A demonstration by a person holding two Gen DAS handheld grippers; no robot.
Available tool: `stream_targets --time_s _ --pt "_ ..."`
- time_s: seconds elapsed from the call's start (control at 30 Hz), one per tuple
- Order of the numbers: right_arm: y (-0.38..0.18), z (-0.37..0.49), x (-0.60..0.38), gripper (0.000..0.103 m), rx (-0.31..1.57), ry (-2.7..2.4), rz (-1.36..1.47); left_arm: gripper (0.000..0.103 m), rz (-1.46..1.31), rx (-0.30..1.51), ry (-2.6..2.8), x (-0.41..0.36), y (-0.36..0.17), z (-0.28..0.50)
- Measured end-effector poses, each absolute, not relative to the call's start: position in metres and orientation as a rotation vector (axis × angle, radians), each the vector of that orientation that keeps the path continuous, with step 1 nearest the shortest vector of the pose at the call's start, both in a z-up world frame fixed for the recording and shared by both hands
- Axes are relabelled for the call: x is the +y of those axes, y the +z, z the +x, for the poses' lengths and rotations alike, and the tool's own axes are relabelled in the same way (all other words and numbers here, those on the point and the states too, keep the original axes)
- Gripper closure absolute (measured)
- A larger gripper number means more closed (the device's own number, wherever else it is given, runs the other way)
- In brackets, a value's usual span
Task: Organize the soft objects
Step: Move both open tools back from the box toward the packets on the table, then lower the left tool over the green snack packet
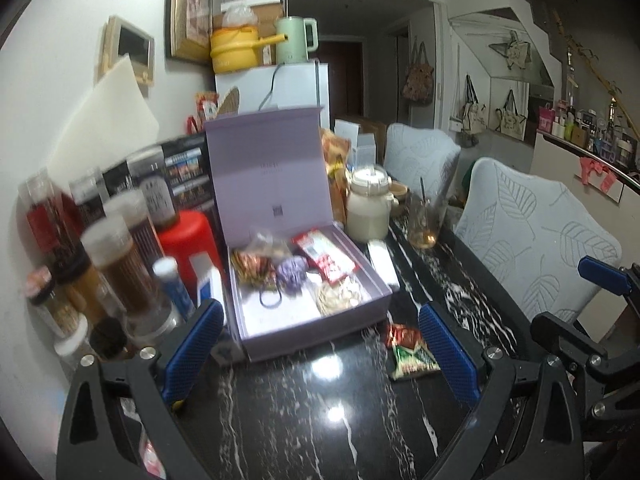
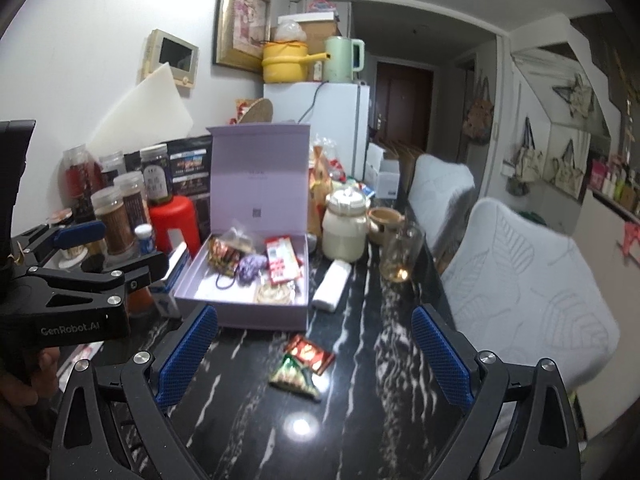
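Observation:
An open lilac box (image 1: 276, 340) (image 2: 224, 312) stands on the black marble table, lid upright. Inside lie a foil snack packet (image 1: 250, 266) (image 2: 222, 258), a purple scrunchie (image 1: 292, 272) (image 2: 252, 268), a dark hair tie (image 1: 270, 298), a red-and-white packet (image 1: 324, 258) (image 2: 280, 260) and a pale bundle (image 1: 338, 296) (image 2: 274, 294). Two small snack packets, red (image 1: 402, 336) (image 2: 310, 352) and green (image 1: 412, 362) (image 2: 294, 376), lie on the table in front of the box. My left gripper (image 1: 320, 354) is open and empty before the box. My right gripper (image 2: 314, 356) is open and empty, with the packets between its fingers' span.
Jars and a red canister (image 1: 184, 240) (image 2: 174, 220) crowd the table's left side. A cream jar (image 1: 368, 208) (image 2: 346, 228), a glass cup (image 1: 424, 220) (image 2: 402, 252) and a white roll (image 2: 332, 284) stand right of the box. Leaf-patterned chairs (image 1: 536, 248) (image 2: 520, 280) line the right edge.

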State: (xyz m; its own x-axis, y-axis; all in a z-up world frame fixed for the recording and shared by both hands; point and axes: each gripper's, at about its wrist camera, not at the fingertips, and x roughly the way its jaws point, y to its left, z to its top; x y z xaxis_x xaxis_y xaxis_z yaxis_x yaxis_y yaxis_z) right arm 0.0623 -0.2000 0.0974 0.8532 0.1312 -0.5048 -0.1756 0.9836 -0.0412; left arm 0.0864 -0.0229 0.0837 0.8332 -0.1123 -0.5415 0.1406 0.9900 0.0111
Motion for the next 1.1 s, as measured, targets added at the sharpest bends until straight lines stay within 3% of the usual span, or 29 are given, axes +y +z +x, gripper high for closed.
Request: stream_targets --time_s 0.63,1.1 --pt "0.005 0.078 -0.225 0.004 0.725 0.102 -0.027 0.003 0.035 0.773 -0.201 -0.044 -0.013 0.106" --pt "-0.038 0.102 -0.265 0.004 0.841 0.051 -0.007 0.003 0.045 0.902 -0.321 -0.094 -0.05 0.142"
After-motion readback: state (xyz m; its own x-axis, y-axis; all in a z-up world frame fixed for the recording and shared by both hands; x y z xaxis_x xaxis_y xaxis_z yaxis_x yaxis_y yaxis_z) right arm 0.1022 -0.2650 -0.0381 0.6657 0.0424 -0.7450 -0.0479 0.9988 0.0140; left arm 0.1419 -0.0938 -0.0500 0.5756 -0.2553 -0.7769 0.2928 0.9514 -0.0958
